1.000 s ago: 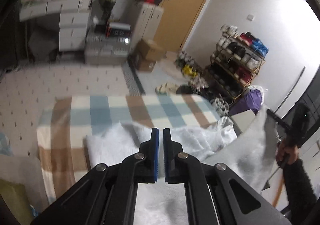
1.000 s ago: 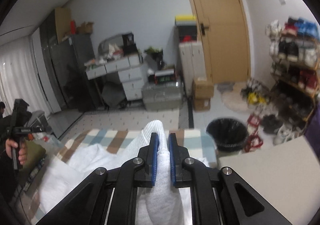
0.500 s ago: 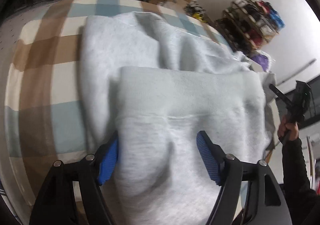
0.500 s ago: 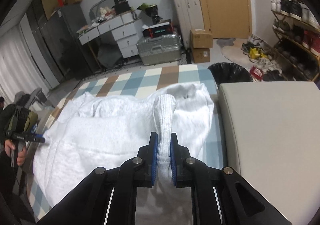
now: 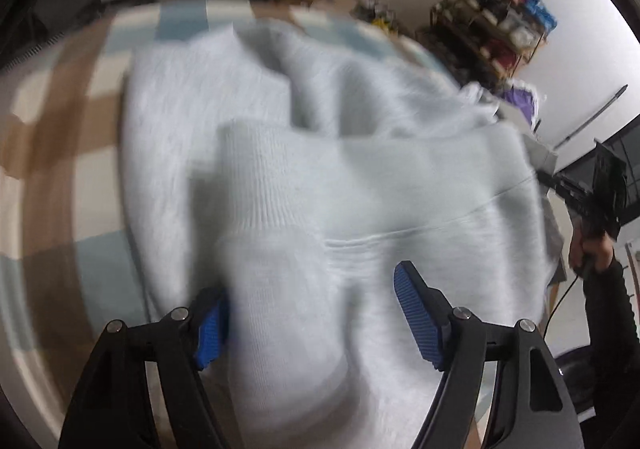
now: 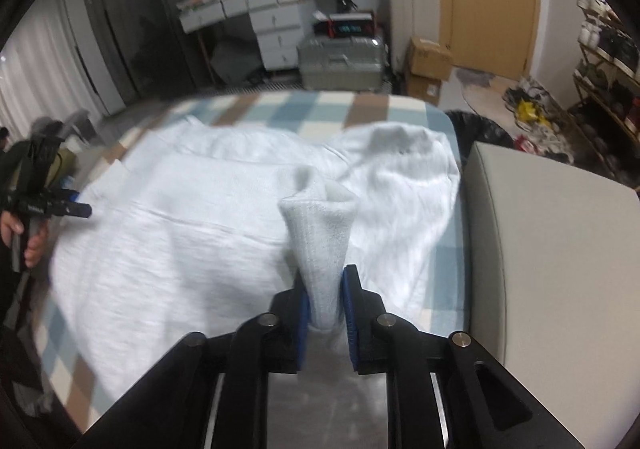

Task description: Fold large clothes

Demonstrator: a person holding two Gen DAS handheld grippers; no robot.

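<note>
A large white sweater (image 6: 192, 217) lies spread and partly folded on a checked blanket (image 6: 304, 109). In the left wrist view the sweater (image 5: 360, 177) fills the middle, its ribbed hem folded over. My left gripper (image 5: 308, 313) is open, its blue pads either side of a fold of the sweater, close above it. My right gripper (image 6: 325, 313) is shut on a ribbed cuff (image 6: 320, 233) of the sweater, which stands up between the pads.
A grey cushion (image 6: 560, 249) lies right of the blanket. A black bin (image 6: 480, 129), boxes (image 6: 428, 65), a suitcase (image 6: 340, 61), drawers (image 6: 276, 29) and a shoe rack (image 5: 492, 21) stand beyond. The left gripper shows at the blanket's left edge (image 6: 44, 205).
My left gripper opened and let go of the sweater, which now lies folded over. My right gripper came down to the blanket with the cuff still in it.
</note>
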